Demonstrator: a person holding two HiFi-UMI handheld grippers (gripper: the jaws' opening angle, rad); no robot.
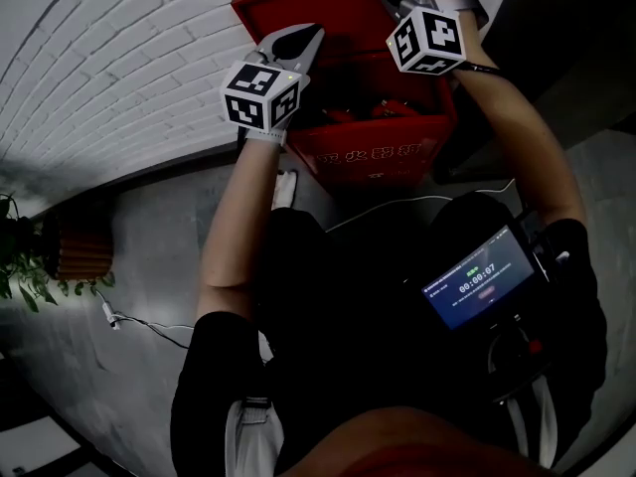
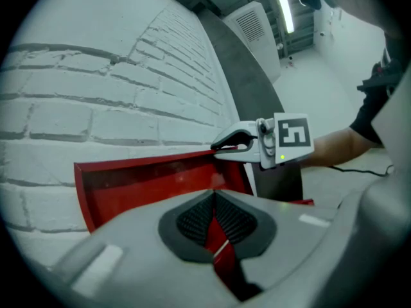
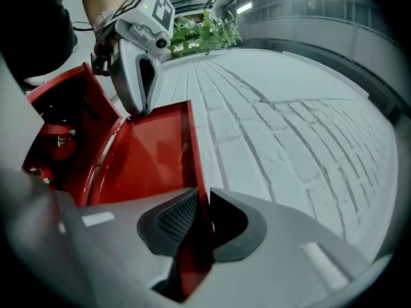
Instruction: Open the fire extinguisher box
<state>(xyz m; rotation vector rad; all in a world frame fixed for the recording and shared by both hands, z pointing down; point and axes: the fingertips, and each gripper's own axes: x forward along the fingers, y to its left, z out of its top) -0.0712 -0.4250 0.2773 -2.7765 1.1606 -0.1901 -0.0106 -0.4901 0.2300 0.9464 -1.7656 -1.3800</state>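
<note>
We see the red metal fire extinguisher box [image 1: 383,152] on the grey floor [image 1: 149,237], far side against the white brick wall [image 1: 99,58], straight ahead of us. Its flat red lid [image 3: 154,159] is swung up and tilted back toward the wall. We can't tell if it touches the bricks. The box mouth is exposed and red extinguisher bodies [image 3: 58,136] are visible inside.

Left gripper [image 2: 215,220]: claw pinching the lid's edge at the left end, ribbed pads pressed on the red sheet from both sides.

Right gripper [image 3: 199,220]: claw pinching the lid's edge at the right end, red sheet sandwiched between its pads.

The two grippers are well apart, one at each end of the lid, both over the box and far from our body.

Elsewhere we see a green leafy plant [image 1: 25,266] at the floor's left edge, a thin white cable [image 1: 149,326] on the floor nearer us, and a dark handheld unit with a lit screen [image 1: 477,281] near our right side.
</note>
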